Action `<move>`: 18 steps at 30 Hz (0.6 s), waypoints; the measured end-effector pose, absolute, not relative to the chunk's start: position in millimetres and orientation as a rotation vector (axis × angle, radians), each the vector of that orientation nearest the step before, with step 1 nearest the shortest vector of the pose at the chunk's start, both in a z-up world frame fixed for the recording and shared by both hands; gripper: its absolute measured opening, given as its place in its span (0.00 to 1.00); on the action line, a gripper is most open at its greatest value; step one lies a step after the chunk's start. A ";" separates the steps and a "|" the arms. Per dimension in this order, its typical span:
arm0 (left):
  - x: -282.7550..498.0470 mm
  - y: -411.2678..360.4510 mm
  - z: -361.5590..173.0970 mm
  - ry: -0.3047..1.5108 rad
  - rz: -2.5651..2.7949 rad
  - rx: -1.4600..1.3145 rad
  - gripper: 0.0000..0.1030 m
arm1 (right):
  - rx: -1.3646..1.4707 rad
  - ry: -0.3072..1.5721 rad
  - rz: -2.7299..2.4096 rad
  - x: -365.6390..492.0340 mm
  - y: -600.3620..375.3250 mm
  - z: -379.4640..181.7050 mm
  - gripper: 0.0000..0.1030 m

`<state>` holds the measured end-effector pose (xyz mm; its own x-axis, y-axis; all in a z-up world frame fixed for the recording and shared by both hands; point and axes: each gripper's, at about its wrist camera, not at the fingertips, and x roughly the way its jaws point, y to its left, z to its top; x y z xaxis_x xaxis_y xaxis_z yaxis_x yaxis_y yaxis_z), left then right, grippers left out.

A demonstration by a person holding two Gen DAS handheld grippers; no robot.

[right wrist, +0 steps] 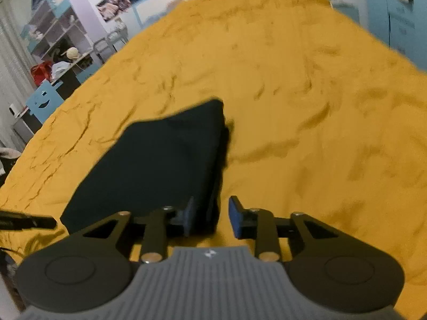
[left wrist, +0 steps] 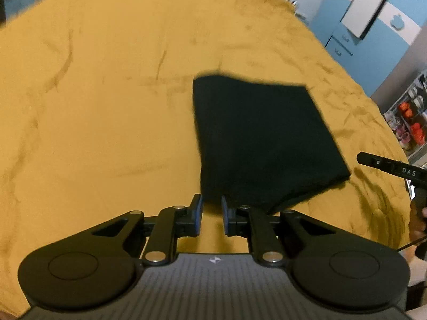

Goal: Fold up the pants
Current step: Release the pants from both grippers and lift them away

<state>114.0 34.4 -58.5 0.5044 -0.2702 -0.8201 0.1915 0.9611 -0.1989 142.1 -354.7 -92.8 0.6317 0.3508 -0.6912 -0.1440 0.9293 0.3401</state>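
The black pants (left wrist: 264, 138) lie folded into a compact rectangle on the yellow bedspread (left wrist: 93, 106). My left gripper (left wrist: 212, 214) hovers just in front of the fold's near left corner, its blue pads a narrow gap apart with only bedspread showing between them. The right gripper's finger (left wrist: 387, 166) pokes in from the right edge of this view. In the right wrist view the pants (right wrist: 160, 165) sit left of centre. My right gripper (right wrist: 212, 218) is open above the fold's near right corner and grips nothing. The left gripper's finger (right wrist: 26, 221) shows at the left edge.
The bedspread (right wrist: 307, 106) is wrinkled and spreads wide on all sides of the pants. Blue wardrobe doors (left wrist: 373, 26) stand beyond the bed's right side. A shelf unit (right wrist: 53, 34) and a blue chair back with a smiling face (right wrist: 44, 101) stand past the left edge.
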 end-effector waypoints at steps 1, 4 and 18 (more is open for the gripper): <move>110.2 30.9 -47.9 0.967 -0.279 -0.064 0.15 | 0.248 0.818 0.289 138.7 -354.2 -84.4 0.33; 98.7 20.0 -19.3 0.860 -0.278 -0.013 0.19 | 0.216 0.751 0.295 127.4 -351.5 -62.0 0.44; 55.8 -27.3 28.3 0.460 -0.100 0.049 0.91 | 0.105 0.454 0.299 56.0 -320.5 36.6 0.80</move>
